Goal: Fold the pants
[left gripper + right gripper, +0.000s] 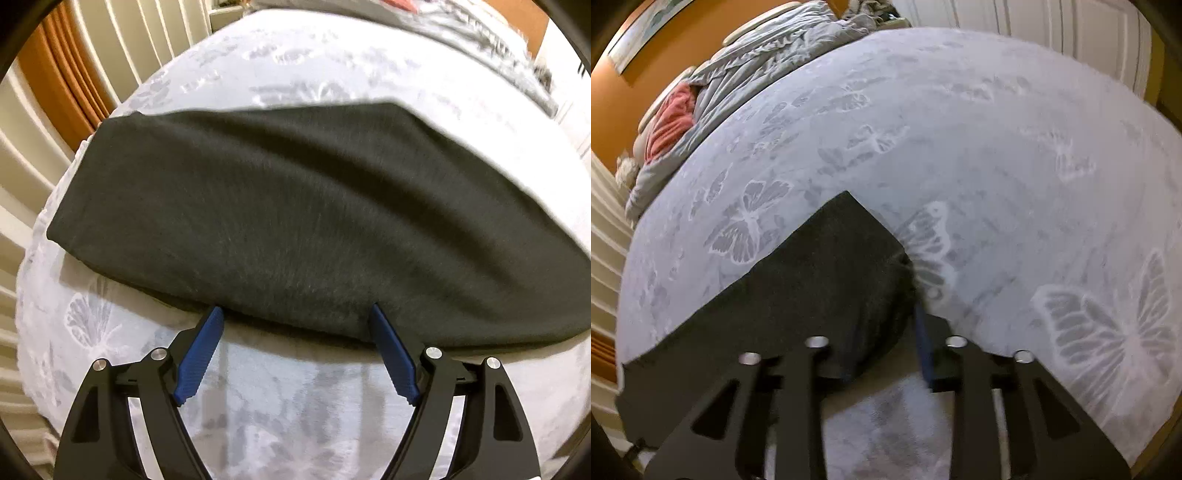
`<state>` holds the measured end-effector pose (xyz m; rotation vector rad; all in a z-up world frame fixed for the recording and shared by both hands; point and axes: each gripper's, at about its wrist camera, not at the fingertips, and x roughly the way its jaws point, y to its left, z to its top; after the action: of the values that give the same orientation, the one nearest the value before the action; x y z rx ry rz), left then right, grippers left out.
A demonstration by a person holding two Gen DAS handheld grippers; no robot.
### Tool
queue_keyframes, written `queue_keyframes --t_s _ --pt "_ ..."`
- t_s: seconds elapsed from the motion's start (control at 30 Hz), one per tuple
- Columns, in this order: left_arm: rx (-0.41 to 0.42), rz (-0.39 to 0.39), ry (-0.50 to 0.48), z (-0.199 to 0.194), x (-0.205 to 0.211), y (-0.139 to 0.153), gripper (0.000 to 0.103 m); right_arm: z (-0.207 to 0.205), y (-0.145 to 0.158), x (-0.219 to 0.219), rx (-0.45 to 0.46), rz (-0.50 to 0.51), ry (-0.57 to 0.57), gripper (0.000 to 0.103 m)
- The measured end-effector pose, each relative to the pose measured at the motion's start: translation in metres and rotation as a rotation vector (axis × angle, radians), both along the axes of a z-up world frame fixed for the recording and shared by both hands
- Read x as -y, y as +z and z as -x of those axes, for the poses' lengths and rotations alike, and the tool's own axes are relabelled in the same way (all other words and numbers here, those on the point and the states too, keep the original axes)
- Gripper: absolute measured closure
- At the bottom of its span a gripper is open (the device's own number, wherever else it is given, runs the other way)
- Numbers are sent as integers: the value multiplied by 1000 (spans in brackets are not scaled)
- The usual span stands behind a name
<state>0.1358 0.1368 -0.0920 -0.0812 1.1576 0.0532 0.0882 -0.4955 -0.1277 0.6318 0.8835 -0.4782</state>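
Dark grey pants (314, 221) lie folded flat on the butterfly-print bed (295, 66). Left gripper (297, 321): jaws spread, tips at the near hem, nothing pinched. Right gripper (882, 347): jaws half-open around the right-end fold; grip unclear. Get both layers pinched before lifting, keep the edges aligned.

Pale grey bedspread (960, 147) with white butterfly print covers the bed. Rumpled grey duvet (757, 62) heaped at the far end, a pink cloth (670, 122) lying against it. Orange wall (683, 48) behind, framed picture (646, 29) hung on it. White panelled doors (1052, 29) beyond. Orange curtain (62, 74) beside white slats (122, 40).
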Motion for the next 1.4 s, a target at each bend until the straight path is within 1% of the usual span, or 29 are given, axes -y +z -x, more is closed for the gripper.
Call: queue_keyframes --t_s 0.03,0.07,0.13,0.17,0.2,0.23,0.27,0.3,0.37,0.47,0.57,0.6,0.67,0.7,0.73,0.8,0.83,0.87,0.9,0.97,1.0,1.03,1.1,1.13,1.2,1.23,1.27,1.33,1.4 --pt "24 15 7 2 -2 6 25 2 -2 3 10 -21 -6 50" --pt "46 25 15 3 -4 10 25 1 -5 5 22 -45 -11 47" --pt "78 35 32 3 -6 17 25 2 -6 4 21 -48 -10 47" --pt "85 38 36 3 -6 18 25 1 -5 3 23 -35 -9 50" --pt "89 44 39 2 -5 19 25 -3 -5 2 20 -25 -7 60" --pt "87 48 40 1 -4 18 25 -4 -5 1 13 -22 -8 64" --pt "81 52 41 0 -3 18 25 -6 -5 1 -2 -17 -20 79" --pt "74 55 40 -2 -1 16 25 -6 -5 0 -5 -17 -27 91" --pt "57 51 40 -4 1 13 25 -7 1 -1 35 -49 -39 92" --pt "47 54 43 -5 -1 11 25 -10 33 -19 156 -45 -22 92" --pt "48 73 57 -3 -5 13 25 -20 82 -66 324 -55 97 93" --pt "47 84 63 -3 -7 13 25 -26 98 -91 374 -57 166 93" --pt "49 120 72 -4 -10 14 25 -36 120 -139 435 -57 292 92" --pt "51 129 73 -4 -11 15 25 -45 131 -178 463 -71 394 92" --pt "59 135 73 -3 -11 16 25 -50 136 -204 480 -91 467 89" --pt "73 130 65 -1 -11 19 25 -60 146 -279 487 -145 683 75" --pt "82 130 58 1 -11 22 25 -60 152 -301 491 -143 743 74" --pt "92 133 55 3 -12 24 25 -53 167 -327 535 -121 812 64" --pt "101 136 55 5 -14 26 25 -46 178 -337 581 -92 831 42" --pt "118 142 55 8 -21 31 25 -23 206 -345 714 -6 828 19" --pt "126 144 57 10 -24 33 25 -13 215 -343 758 30 817 19" --pt "132 146 58 11 -27 34 25 -5 221 -338 770 83 799 19" --pt "136 150 61 12 -33 35 25 -5 216 -328 721 145 772 19" --pt "136 160 62 13 -34 35 25 -6 203 -315 666 185 732 19" --pt "134 186 57 14 -35 35 25 -19 172 -293 541 197 658 19" --pt "134 214 45 15 -33 35 25 -32 148 -277 421 182 598 19" --pt "135 244 31 15 -30 36 25 -43 130 -265 316 163 557 22" --pt "145 336 -14 12 -17 37 25 -59 96 -243 140 144 488 24" --pt "139 412 -66 3 4 35 25 -61 75 -229 46 155 451 24"
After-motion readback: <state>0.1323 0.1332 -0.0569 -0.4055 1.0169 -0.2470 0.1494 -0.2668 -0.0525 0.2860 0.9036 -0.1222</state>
